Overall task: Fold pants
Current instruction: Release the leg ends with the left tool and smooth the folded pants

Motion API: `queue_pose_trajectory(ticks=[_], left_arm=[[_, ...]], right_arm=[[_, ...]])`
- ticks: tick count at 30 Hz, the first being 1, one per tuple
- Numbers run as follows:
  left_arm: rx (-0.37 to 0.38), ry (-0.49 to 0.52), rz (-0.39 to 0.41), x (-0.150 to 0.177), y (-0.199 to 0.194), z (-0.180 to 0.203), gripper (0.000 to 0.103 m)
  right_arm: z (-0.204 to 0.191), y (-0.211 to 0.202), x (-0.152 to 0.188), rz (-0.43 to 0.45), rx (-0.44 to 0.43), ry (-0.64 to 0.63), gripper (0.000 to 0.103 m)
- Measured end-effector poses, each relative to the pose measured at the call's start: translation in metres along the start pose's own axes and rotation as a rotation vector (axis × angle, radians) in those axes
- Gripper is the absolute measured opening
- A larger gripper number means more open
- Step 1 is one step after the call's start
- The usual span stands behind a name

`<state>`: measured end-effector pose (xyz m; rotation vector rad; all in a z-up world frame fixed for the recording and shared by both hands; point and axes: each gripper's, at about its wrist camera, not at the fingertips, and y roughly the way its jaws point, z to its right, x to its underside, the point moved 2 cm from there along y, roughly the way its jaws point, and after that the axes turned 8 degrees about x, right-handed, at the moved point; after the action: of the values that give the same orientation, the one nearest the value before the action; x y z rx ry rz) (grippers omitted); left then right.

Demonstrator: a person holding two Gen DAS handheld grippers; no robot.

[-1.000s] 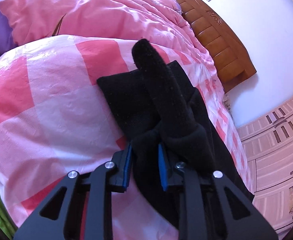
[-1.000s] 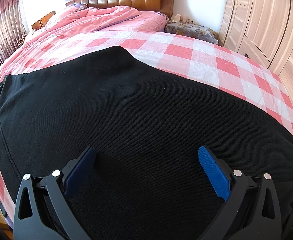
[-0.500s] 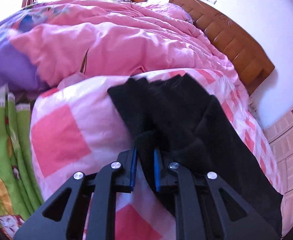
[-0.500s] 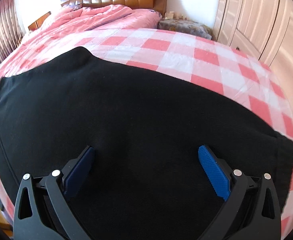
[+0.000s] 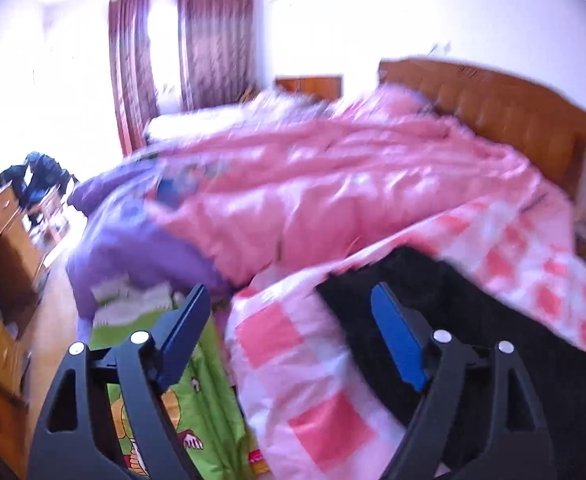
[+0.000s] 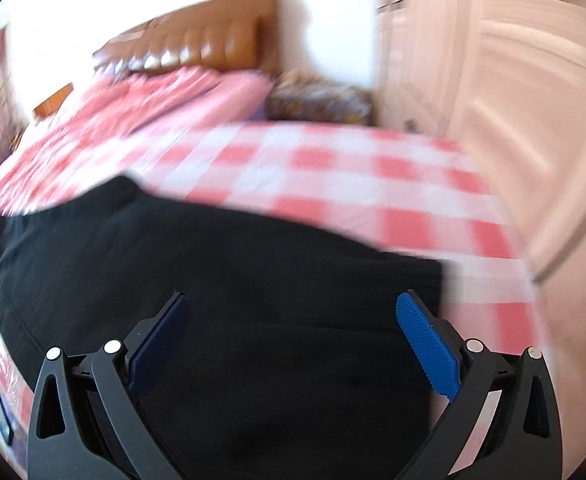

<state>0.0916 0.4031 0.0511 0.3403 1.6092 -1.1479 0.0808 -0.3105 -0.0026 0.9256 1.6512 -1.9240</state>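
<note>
The left claw (image 5: 289, 332) has just let go: half a second ago its jaws pinched a bunch of the pants (image 5: 473, 320), and now they have sprung wide with nothing between them, the cloth dropped back on the checked bed (image 5: 293, 360). That fold looks laid down. Both views are smeared, so both hands are pulling up and away. The right claw (image 6: 293, 332) hangs wide open, empty, tilted down over the pants (image 6: 233, 280), which lie flat across the bed's near edge.
</note>
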Motion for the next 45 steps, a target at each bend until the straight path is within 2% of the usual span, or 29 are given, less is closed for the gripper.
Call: queue_pose_trajectory(ticks=[2,3,4,6,8,10,12,13,15,16,17,18,19,21,23,24,27,29,34,36,39,45], left_arm=[[0.168,0.104,0.015,0.000,-0.038,0.046,0.090],[0.228,0.150,0.012,0.003,-0.050,0.066,0.092],[0.345,0.242,-0.006,0.014,-0.068,0.104,0.099],[0.537,0.393,-0.078,0.043,-0.092,0.172,0.102],[0.632,0.472,-0.155,0.072,-0.104,0.218,0.102],[0.716,0.543,-0.243,0.105,-0.114,0.259,0.102],[0.732,0.613,-0.268,0.135,-0.122,0.281,0.102],[0.718,0.659,-0.281,0.151,-0.124,0.293,0.102],[0.685,0.702,-0.341,0.172,-0.115,0.305,0.102],[0.666,0.708,-0.394,0.186,-0.105,0.310,0.102],[0.655,0.706,-0.445,0.197,-0.095,0.311,0.102],[0.686,0.660,-0.452,0.199,-0.090,0.306,0.102],[0.721,0.579,-0.492,0.198,-0.080,0.301,0.102],[0.712,0.577,-0.507,0.198,-0.075,0.298,0.102],[0.702,0.575,-0.509,0.199,-0.072,0.299,0.102],[0.696,0.573,-0.505,0.198,-0.073,0.298,0.102],[0.683,0.558,-0.495,0.199,-0.071,0.301,0.102],[0.679,0.549,-0.487,0.200,-0.068,0.302,0.102],[0.672,0.541,-0.484,0.199,-0.070,0.298,0.102],[0.673,0.543,-0.484,0.199,-0.076,0.299,0.102],[0.675,0.543,-0.480,0.197,-0.074,0.300,0.102],[0.686,0.538,-0.455,0.201,-0.080,0.298,0.102]], right_arm=[[0.026,-0.010,0.005,0.013,-0.012,0.053,0.099],[0.033,-0.012,0.008,0.007,-0.040,0.073,0.099],[0.037,-0.012,0.013,-0.008,-0.091,0.087,0.099],[0.031,-0.016,0.022,-0.016,-0.146,0.061,0.099],[0.015,-0.021,0.030,-0.018,-0.194,0.003,0.099],[0.006,-0.028,0.037,-0.029,-0.288,-0.028,0.099],[0.000,-0.034,0.046,-0.045,-0.372,-0.073,0.099],[-0.001,-0.035,0.053,-0.044,-0.359,-0.108,0.099],[0.006,-0.017,0.068,-0.128,-0.259,-0.126,0.099],[0.019,0.003,0.077,-0.189,-0.138,-0.096,0.099],[0.035,0.014,0.084,-0.204,-0.184,-0.018,0.099],[0.048,0.011,0.084,-0.159,-0.240,0.059,0.099],[0.056,0.010,0.084,-0.156,-0.246,0.106,0.096],[0.047,-0.002,0.079,-0.120,-0.168,0.041,0.098],[0.032,-0.015,0.073,-0.077,-0.094,-0.049,0.099],[0.023,-0.022,0.068,-0.054,-0.092,-0.084,0.099],[0.002,-0.030,0.056,-0.027,-0.191,-0.116,0.099],[-0.017,-0.026,0.050,-0.042,-0.253,-0.159,0.099],[-0.041,0.020,0.054,-0.164,-0.175,-0.226,0.099],[-0.036,0.019,0.057,-0.141,-0.189,-0.182,0.099],[-0.039,0.016,0.059,-0.155,-0.162,-0.211,0.099],[-0.042,0.020,0.060,-0.151,-0.169,-0.213,0.099]])
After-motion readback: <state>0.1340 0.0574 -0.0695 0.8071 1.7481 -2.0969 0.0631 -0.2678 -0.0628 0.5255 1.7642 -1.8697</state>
